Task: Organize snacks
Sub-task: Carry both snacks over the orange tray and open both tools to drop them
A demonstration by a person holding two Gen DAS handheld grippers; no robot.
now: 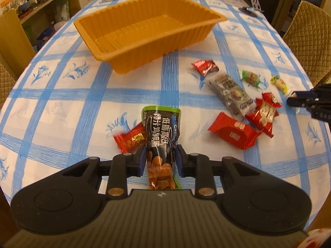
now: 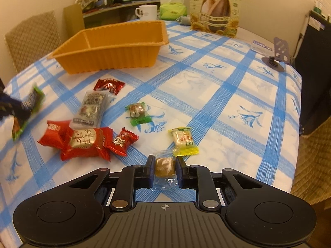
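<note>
An empty orange tray (image 1: 144, 31) stands on the blue-checked tablecloth; it also shows in the right wrist view (image 2: 111, 45). My left gripper (image 1: 160, 152) is shut on a black-and-green chicken snack pack (image 1: 161, 132), held above a small red candy (image 1: 131, 139). My right gripper (image 2: 165, 161) is shut on a clear-wrapped brown candy (image 2: 165, 166) low over the table. Loose snacks lie between them: red packs (image 2: 82, 140), a grey bar (image 2: 91, 107), a green candy (image 2: 136, 111) and a yellow candy (image 2: 184, 140).
A white mug (image 2: 145, 12), a green tissue pack (image 2: 172, 10) and a sunflower-seed bag (image 2: 216, 6) stand at the table's far end. A phone stand (image 2: 277, 55) is at the right. Woven chairs (image 1: 306, 39) flank the table. Shelves stand behind.
</note>
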